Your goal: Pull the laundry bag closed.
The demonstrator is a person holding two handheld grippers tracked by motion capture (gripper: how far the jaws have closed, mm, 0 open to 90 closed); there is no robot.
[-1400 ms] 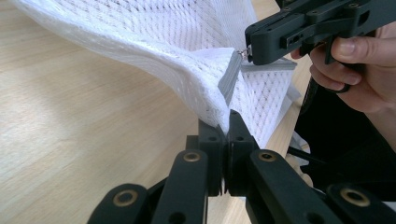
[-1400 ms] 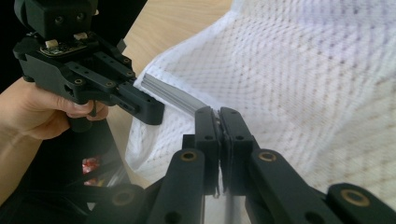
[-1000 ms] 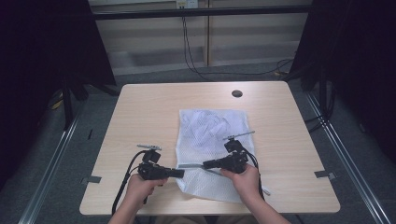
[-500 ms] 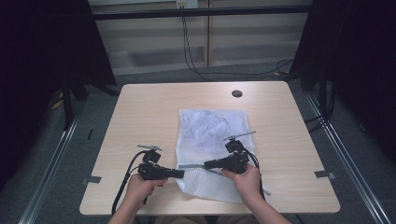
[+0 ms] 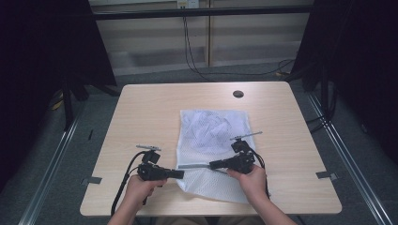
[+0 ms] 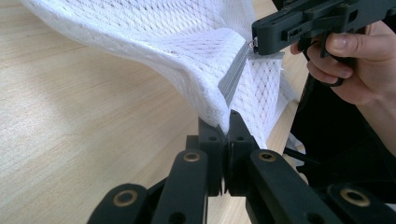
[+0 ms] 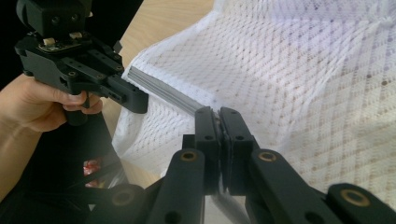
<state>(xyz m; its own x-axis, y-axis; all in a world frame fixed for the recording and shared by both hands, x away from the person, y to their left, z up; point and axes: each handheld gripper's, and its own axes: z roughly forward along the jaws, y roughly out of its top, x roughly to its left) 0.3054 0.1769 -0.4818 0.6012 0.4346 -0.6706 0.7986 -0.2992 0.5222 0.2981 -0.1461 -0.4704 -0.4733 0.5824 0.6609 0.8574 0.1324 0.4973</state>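
A white mesh bag (image 5: 213, 136) lies on the wooden table (image 5: 155, 112), with pale crumpled cloth showing through the mesh. Its grey zipper (image 5: 195, 166) runs along the near left edge, lifted off the table. My left gripper (image 5: 180, 174) is shut on the bag's edge at the zipper's left end, its tips (image 6: 228, 122) pinching the mesh bag (image 6: 177, 42). My right gripper (image 5: 212, 164) is shut on the zipper's other end, where the small metal pull sits. In the right gripper view its tips (image 7: 215, 113) clamp the zipper (image 7: 163, 91), and the left gripper (image 7: 140, 100) faces it.
A dark round hole (image 5: 238, 93) sits in the tabletop at the far right. Bare wood lies left of the bag and beyond it. Black curtains flank the table and cables hang behind it. The front table edge is just below both hands.
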